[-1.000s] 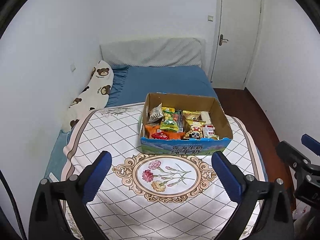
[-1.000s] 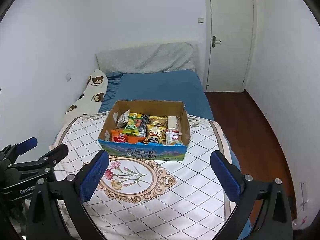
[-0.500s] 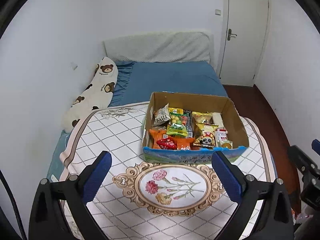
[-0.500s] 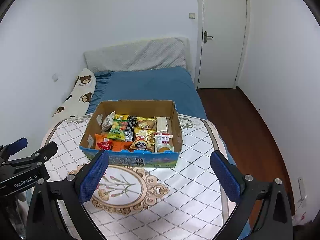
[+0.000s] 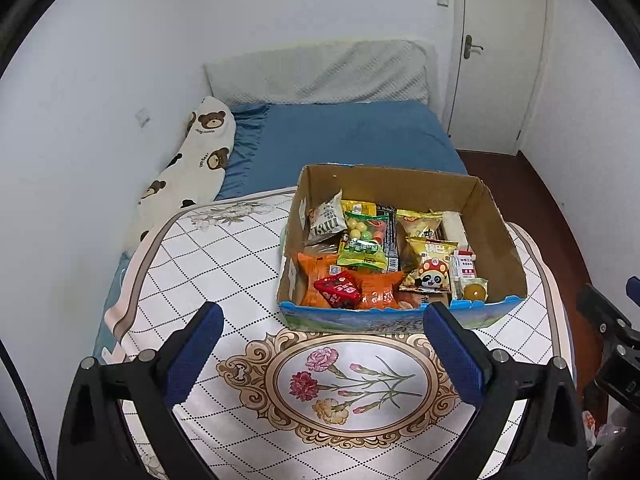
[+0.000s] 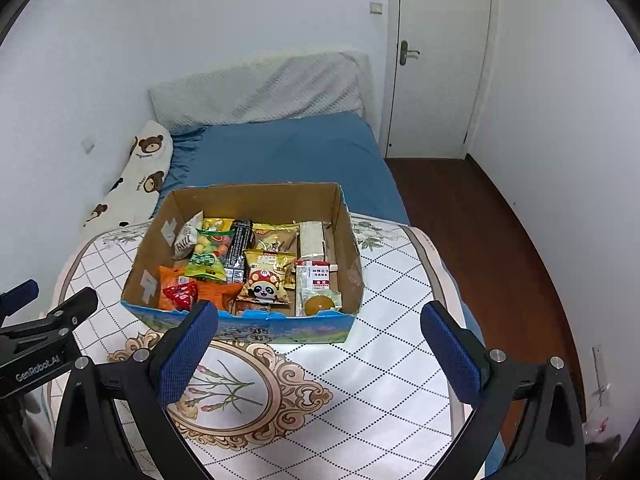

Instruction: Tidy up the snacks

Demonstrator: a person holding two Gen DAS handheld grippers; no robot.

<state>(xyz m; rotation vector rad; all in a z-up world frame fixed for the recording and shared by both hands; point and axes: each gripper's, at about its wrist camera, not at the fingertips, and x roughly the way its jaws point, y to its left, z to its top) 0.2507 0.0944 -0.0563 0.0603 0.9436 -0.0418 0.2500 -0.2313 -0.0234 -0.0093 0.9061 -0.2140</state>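
On my left the bear pillow (image 5: 188,168) lies along the wall, clear of my reach. My left gripper (image 5: 320,344) hangs wide open, holding nothing, short of the box (image 5: 400,322). The snacks (image 5: 376,256) all sit inside that box on the patterned cloth (image 5: 224,264), packed flat in rows, presumably so each shows. My right gripper (image 6: 320,344) is equally spread and empty; only the box's near wall stands between it and the packets.

Home bedroom. A bed (image 5: 352,136) with a blue sheet stood against white walls, a padded grey headboard (image 5: 316,72) behind it, a bear-print pillow (image 5: 192,160) along the wall side. White door (image 6: 440,60) with a lever handle, dark wood floor (image 6: 480,240) beside
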